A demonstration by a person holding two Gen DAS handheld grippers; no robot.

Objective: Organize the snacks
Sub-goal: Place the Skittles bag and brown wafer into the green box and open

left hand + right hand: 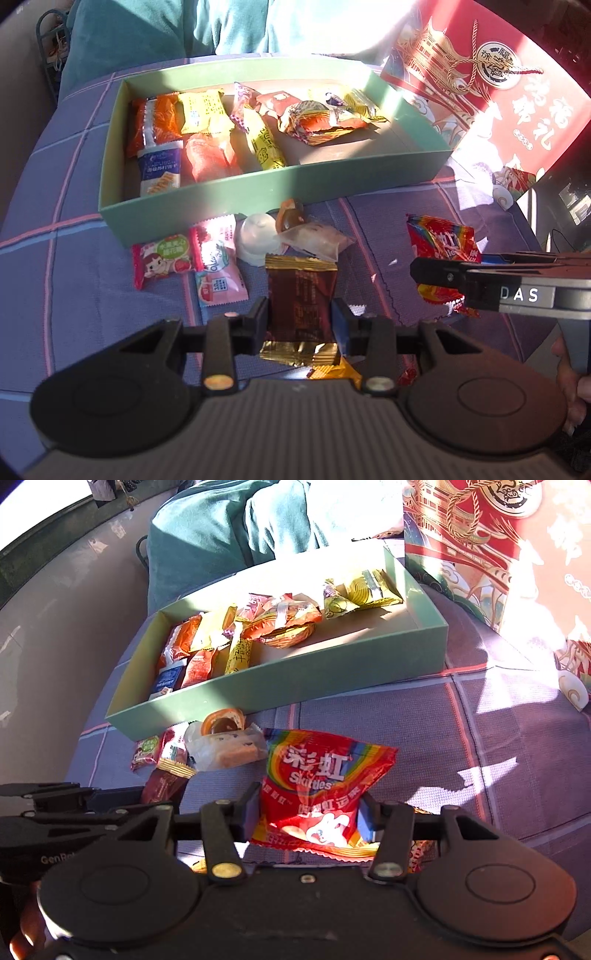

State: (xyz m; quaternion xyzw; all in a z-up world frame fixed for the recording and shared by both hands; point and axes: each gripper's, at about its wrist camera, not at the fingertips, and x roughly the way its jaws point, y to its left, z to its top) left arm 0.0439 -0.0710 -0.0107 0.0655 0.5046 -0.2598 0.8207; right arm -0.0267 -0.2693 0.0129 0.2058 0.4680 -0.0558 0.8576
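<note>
A green box point(221, 184) holds several wrapped snacks. It also shows in the right wrist view point(295, 675). Loose snacks lie on the cloth in front of it. My left gripper point(301, 325) is shut on a brown and gold packet point(301, 295). My right gripper point(310, 812) is shut on a red Skittles bag point(317, 775), which also shows in the left wrist view point(439, 243). The right gripper point(417, 271) reaches in from the right there. The left gripper point(136, 794) shows at the left in the right wrist view.
Pink candy packets point(184, 258), a white jelly cup point(256, 236) and a clear wrapped bar point(314, 240) lie by the box front. A red decorated lid point(498, 92) leans at the back right. The checked purple cloth point(498, 775) covers the table. Teal cushions point(221, 528) lie behind.
</note>
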